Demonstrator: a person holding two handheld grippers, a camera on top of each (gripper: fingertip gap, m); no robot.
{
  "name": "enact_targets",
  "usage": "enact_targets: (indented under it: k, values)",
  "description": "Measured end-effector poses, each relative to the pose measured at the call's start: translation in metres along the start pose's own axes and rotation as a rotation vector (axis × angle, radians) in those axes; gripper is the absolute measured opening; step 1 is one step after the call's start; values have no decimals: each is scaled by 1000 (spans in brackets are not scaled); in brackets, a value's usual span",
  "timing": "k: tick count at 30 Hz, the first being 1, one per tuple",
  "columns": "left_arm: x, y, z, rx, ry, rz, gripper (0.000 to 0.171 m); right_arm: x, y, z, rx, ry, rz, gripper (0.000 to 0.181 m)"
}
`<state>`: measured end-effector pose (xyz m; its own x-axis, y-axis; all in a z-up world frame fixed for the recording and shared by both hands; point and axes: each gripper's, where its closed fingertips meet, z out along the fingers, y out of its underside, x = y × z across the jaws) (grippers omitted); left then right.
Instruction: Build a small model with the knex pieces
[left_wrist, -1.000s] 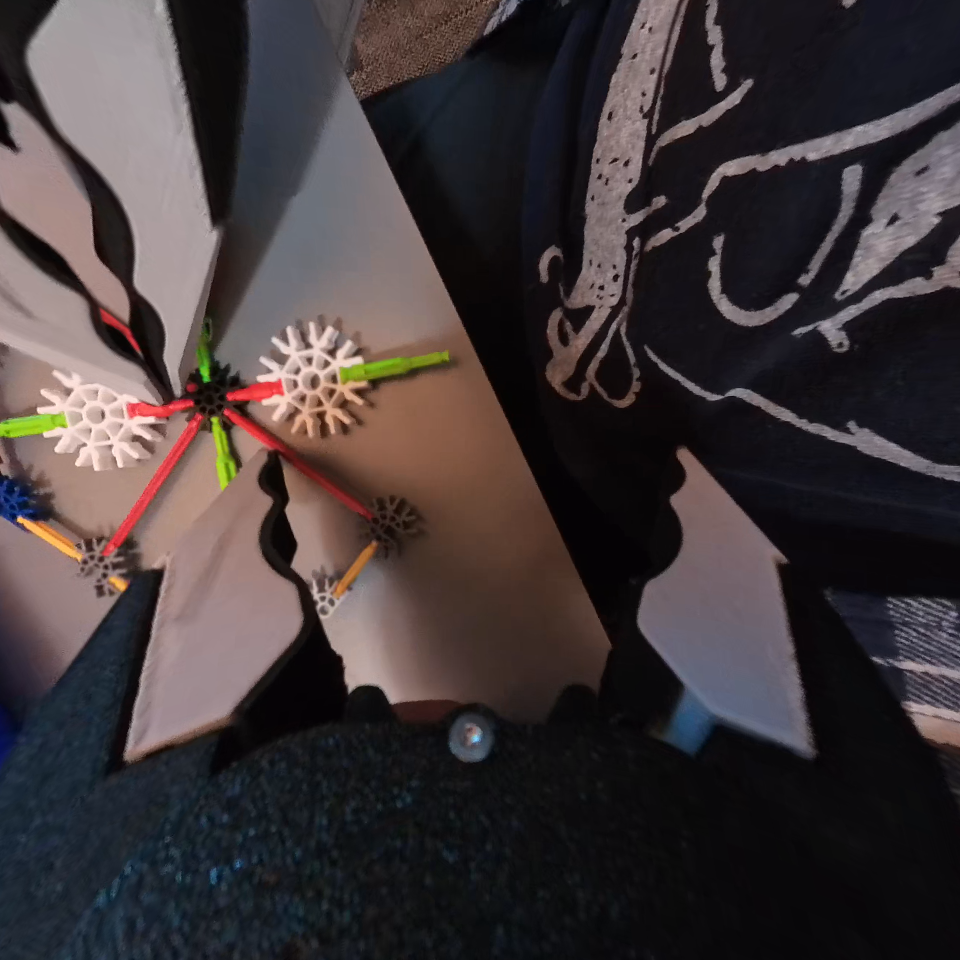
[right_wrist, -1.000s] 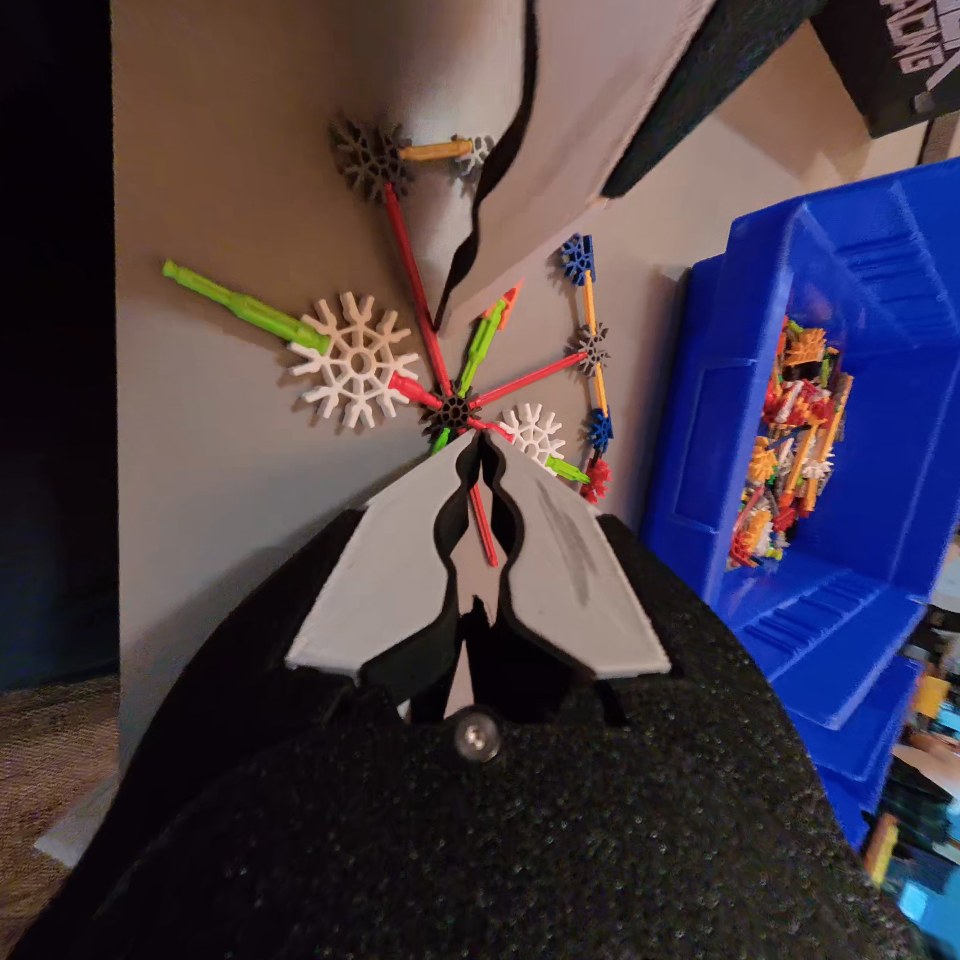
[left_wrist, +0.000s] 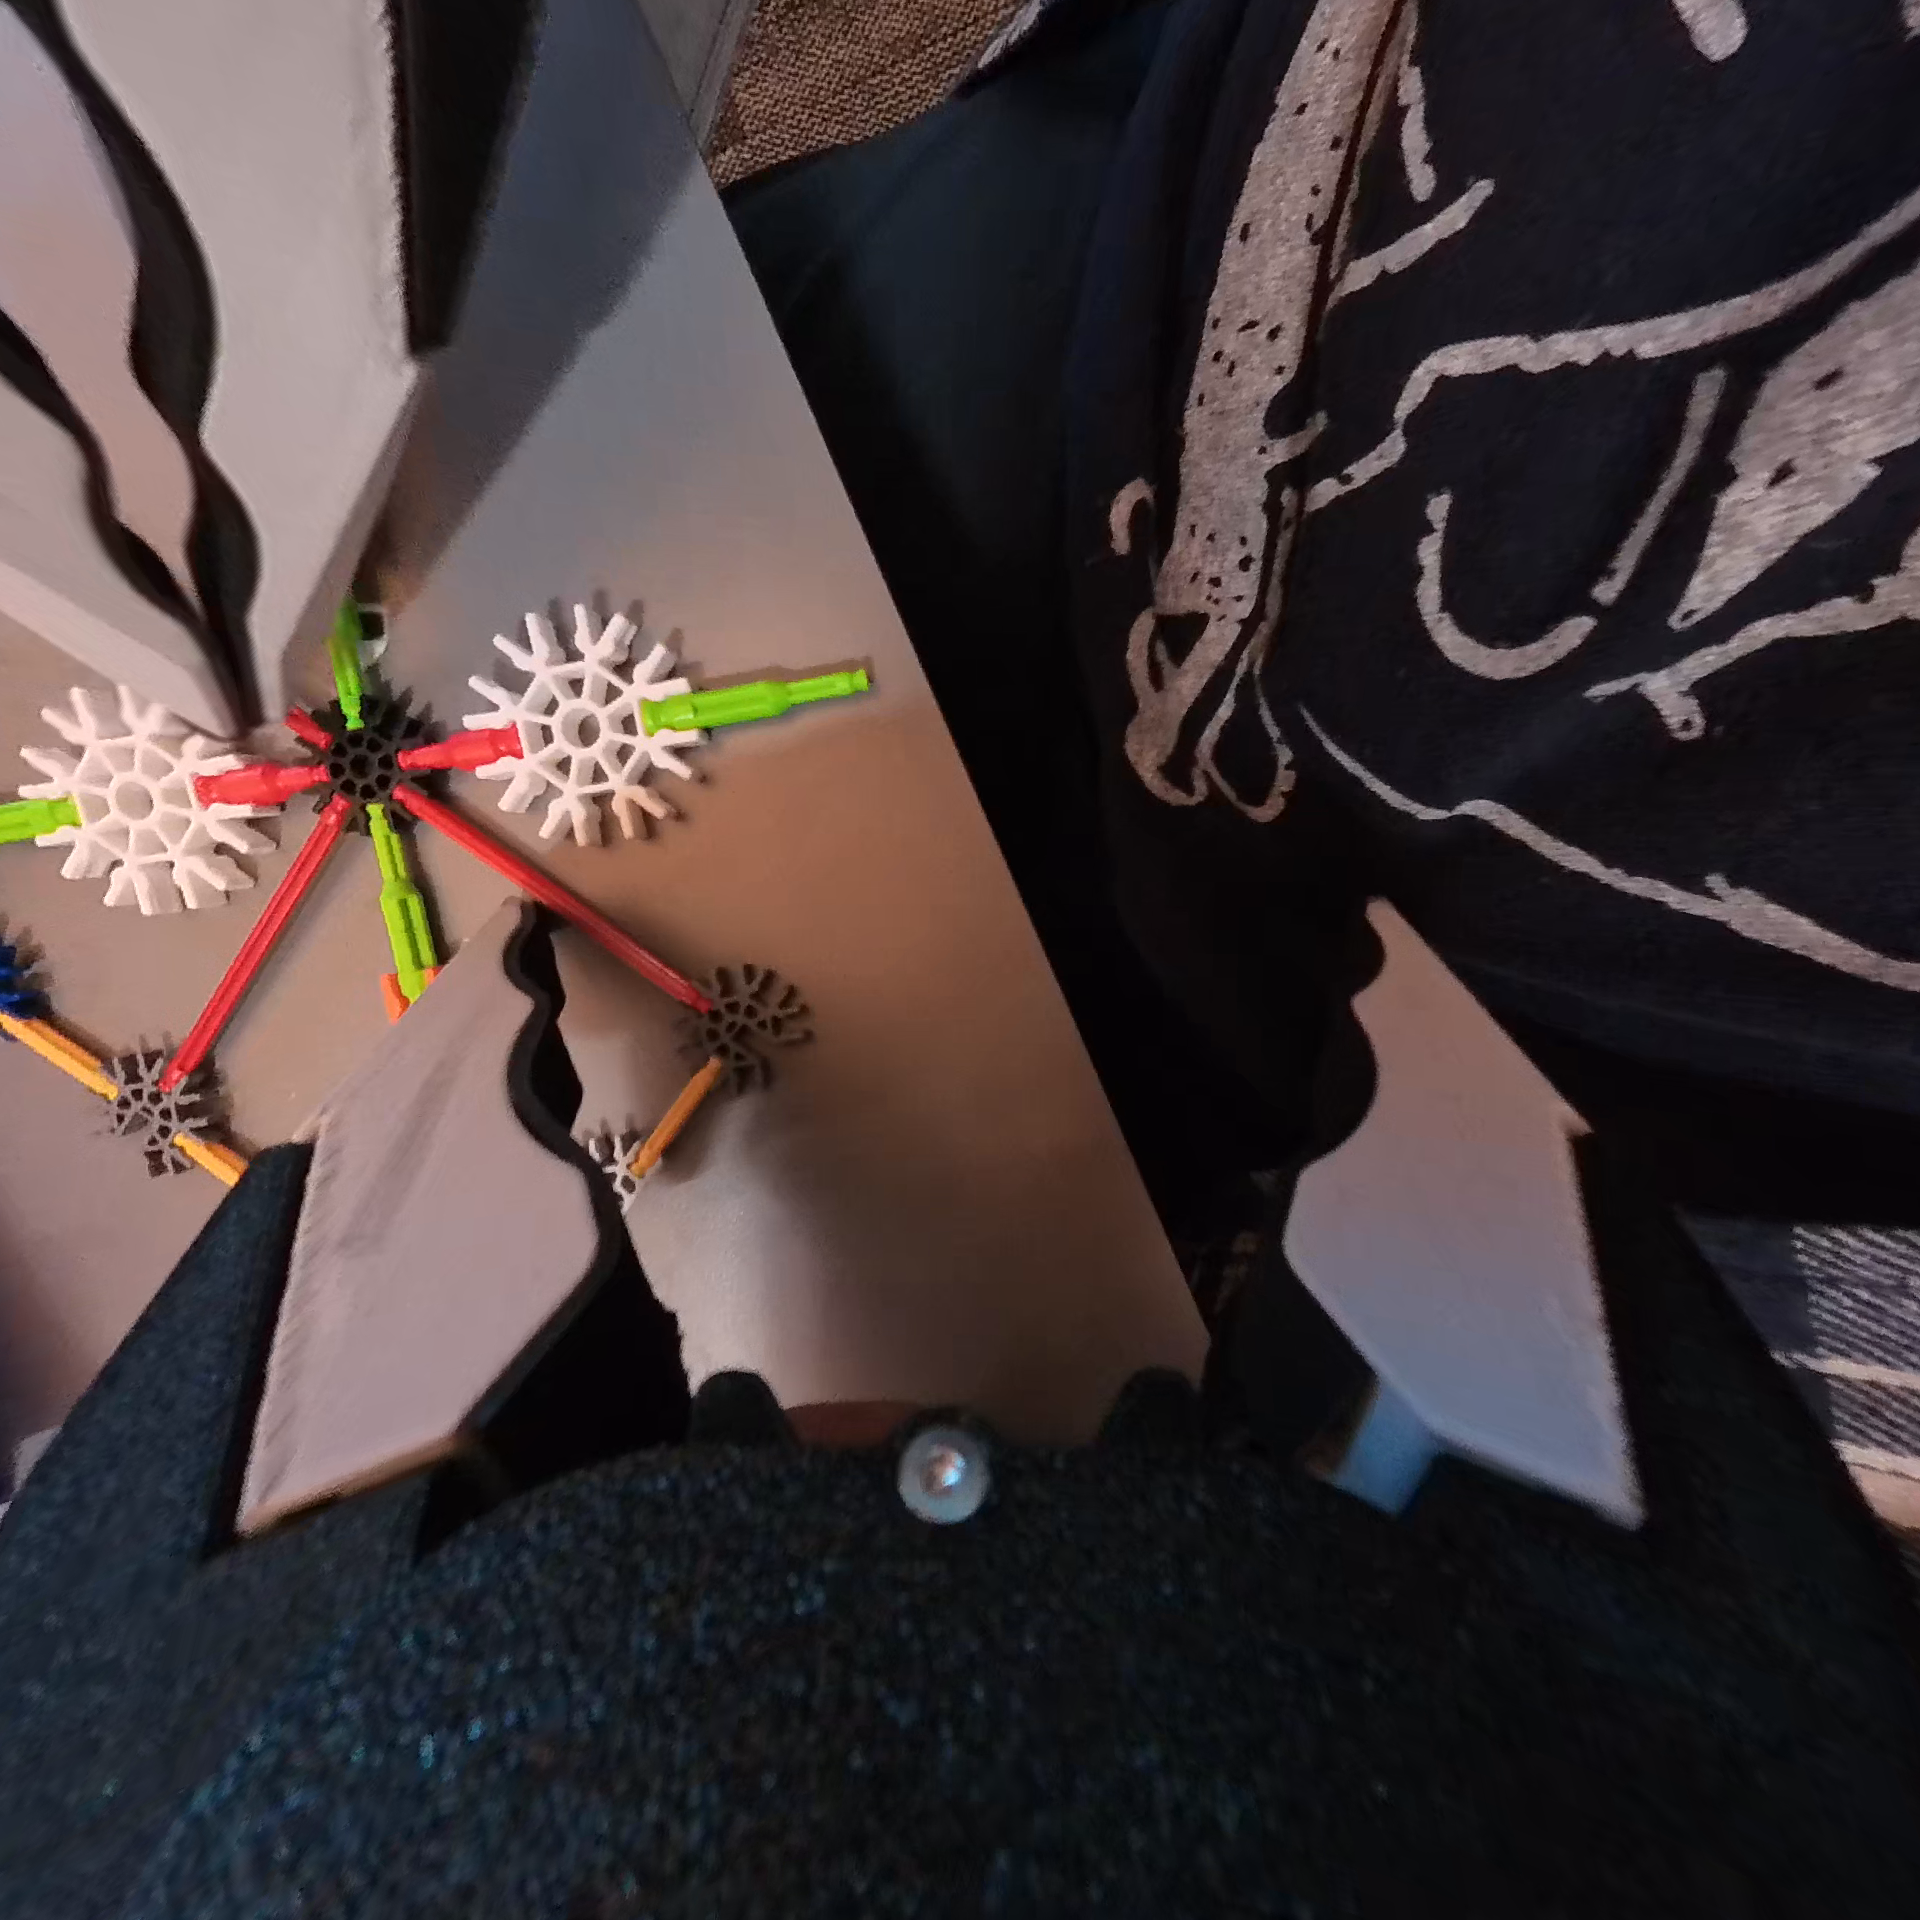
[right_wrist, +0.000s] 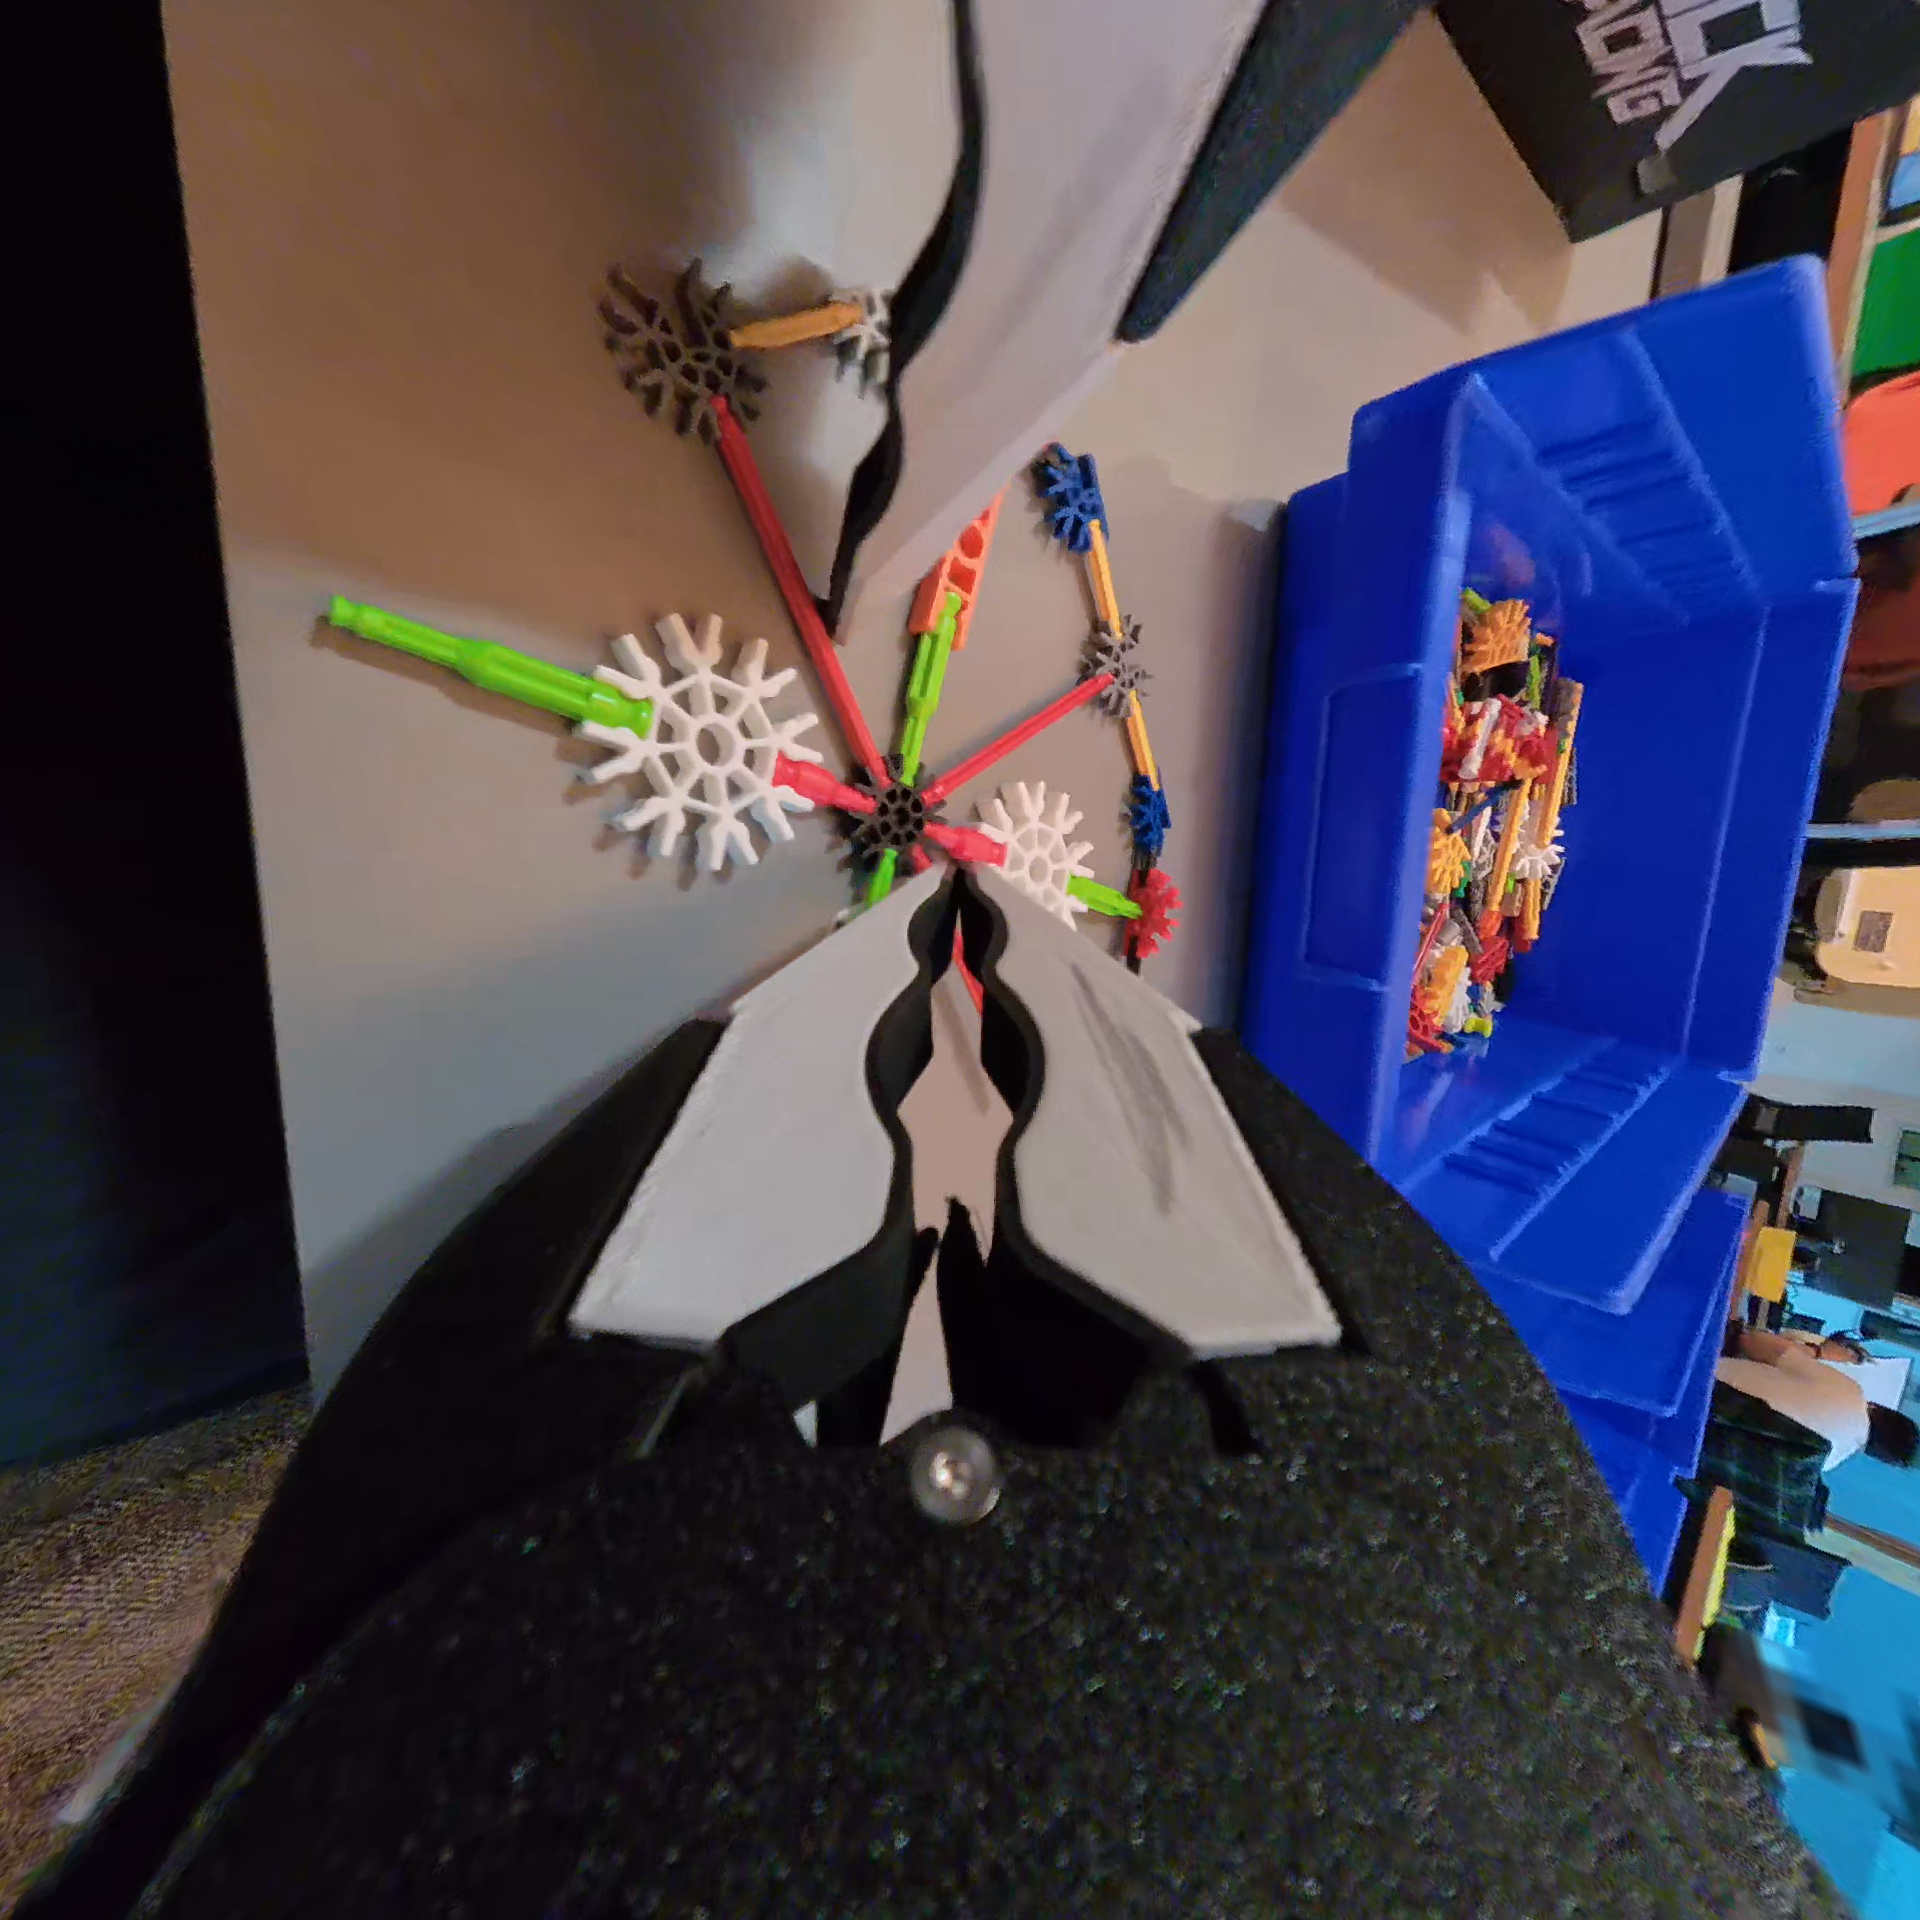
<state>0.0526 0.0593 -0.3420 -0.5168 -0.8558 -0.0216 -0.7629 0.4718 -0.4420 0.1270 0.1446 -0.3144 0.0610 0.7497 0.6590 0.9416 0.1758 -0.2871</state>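
Note:
A rod-and-connector toy lies flat on the beige table (left_wrist: 883, 1195). Its black hub (left_wrist: 364, 764) (right_wrist: 896, 816) carries red and green rods, two white snowflake connectors (left_wrist: 582, 727) (right_wrist: 712, 743) and a grey connector (left_wrist: 743, 1023) (right_wrist: 681, 353). My right gripper (right_wrist: 951, 883) is shut on a short red rod (right_wrist: 966, 971) right at the hub; it also shows in the left wrist view (left_wrist: 249, 717). My left gripper (left_wrist: 951, 914) is open and empty, its left finger (left_wrist: 436, 1195) over the toy beside a long red rod, its right finger past the table edge.
A blue bin (right_wrist: 1351, 831) holding several loose toy pieces stands just right of the toy. A person in a dark printed shirt (left_wrist: 1455, 520) is close against the table edge. Carpet (right_wrist: 125, 1558) lies below the table.
Almost nothing: both views have shifted slightly. The right gripper stays shut on the red rod at the hub, and the left stays open.

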Motion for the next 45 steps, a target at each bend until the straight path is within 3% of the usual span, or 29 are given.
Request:
enact_targets:
  k: [6, 19, 23, 28, 29, 35, 40, 45]
  values:
    - [1, 0, 0, 0, -3, -1, 143, -6, 1, 4, -47, -18, -76, 0]
    - [-3, 4, -13, 44, 3, -52, 135, -9, 0, 4, -110, -333, -196, 0]
    - [-8, 7, -27, 29, -39, -48, 134, -8, -1, 5, -148, -342, -248, 0]
    - [-19, 16, -53, 52, -117, -92, 134, -1, 1, 3, -113, -344, -99, 0]
    - [-21, 18, -58, 64, -133, -103, 134, 10, 2, 1, -117, -290, -83, 15]
    - [-33, 39, -84, 80, -245, -155, 133, 50, 11, -37, -75, -153, 48, 18]
    - [-42, 40, -104, 146, -332, -171, 128, 75, 34, -65, -10, -75, 299, 18]
    - [-48, 50, -110, 154, -376, -205, 126, 57, 40, -59, -2, -123, 446, 18]
